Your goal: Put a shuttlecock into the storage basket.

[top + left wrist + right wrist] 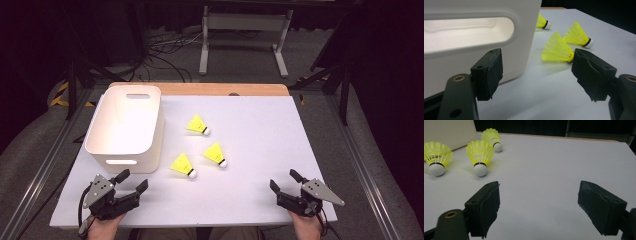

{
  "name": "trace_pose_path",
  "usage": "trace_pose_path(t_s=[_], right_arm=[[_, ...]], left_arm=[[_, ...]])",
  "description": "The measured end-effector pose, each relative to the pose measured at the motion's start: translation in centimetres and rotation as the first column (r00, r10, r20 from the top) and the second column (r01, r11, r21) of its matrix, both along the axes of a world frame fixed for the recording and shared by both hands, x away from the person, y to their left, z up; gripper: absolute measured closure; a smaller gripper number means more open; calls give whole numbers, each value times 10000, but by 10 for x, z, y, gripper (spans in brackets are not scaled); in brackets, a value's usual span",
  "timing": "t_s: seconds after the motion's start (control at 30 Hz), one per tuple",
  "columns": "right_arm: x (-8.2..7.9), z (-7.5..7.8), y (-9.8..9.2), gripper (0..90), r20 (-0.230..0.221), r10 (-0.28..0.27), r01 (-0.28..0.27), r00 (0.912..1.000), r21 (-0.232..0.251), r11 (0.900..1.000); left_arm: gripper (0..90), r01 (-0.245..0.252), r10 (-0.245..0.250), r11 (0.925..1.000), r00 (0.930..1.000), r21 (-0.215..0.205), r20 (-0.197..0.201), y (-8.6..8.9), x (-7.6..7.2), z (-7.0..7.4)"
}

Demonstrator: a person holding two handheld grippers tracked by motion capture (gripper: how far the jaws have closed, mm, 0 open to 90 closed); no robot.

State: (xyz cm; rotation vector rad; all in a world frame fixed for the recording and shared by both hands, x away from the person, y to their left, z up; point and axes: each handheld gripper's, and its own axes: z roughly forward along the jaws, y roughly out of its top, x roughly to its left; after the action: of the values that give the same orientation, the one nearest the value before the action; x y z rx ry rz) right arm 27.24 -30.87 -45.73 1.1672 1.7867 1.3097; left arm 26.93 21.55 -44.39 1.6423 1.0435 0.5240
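Shuttlecocks (pixel 199 125) (pixel 216 154) (pixel 183 165) lie just right of the bin (pixel 125 127); I hold my left gripper (pixel 131 184) just before the bin, jaws apart, empty, my right gripper (pixel 285 180) likewise, well right.

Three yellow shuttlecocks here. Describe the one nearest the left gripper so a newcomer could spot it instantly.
Start at the white bin on the table's left. The nearest shuttlecock lies beside the bin's near right corner. Unlike the other two shuttlecocks, it lies closest to the person's edge, ahead of the open left gripper.

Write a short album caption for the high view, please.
Three yellow shuttlecocks lie beside a white bin while the open left gripper and right gripper wait.
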Motion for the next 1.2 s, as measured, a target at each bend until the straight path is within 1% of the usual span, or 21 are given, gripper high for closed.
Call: trace_pose_path(t_s=[0.23, 0.4, 0.63, 0.87, 1.0, 1.17, 1.2], right_arm=[[0, 0, 0, 183, 12, 9, -9, 10000, -15, 10000], [0, 0, 0, 183, -7, -4, 4, 10000, -3, 10000], [0, 0, 1, 183, -4, 5, -5, 10000, -12, 10000], [0, 0, 1, 184, -8, 40, -40, 10000, -17, 10000], [1, 0, 1, 184, -24, 44, -44, 10000, -76, 10000], [1, 0, 2, 184, -24, 57, -57, 10000, -105, 9999], [1, 0, 2, 184, -26, 59, -59, 10000, -108, 9999]], left_arm=[[264, 236, -236, 9997, 9997, 28, -89, -11, 3, 2], [266, 450, -449, 9990, 9990, 42, -62, -20, 5, 3], [268, 713, -712, 9973, 9974, 166, -58, -32, 7, 4], [275, 873, -870, 9952, 9962, 442, -88, -43, 8, 5], [279, 1052, -1045, 9934, 9944, 461, -176, -50, 9, 5], [283, 1149, -1129, 9916, 9929, 595, -369, -58, 12, 6], [285, 1160, -1141, 9915, 9929, 594, -346, -59, 12, 7]])
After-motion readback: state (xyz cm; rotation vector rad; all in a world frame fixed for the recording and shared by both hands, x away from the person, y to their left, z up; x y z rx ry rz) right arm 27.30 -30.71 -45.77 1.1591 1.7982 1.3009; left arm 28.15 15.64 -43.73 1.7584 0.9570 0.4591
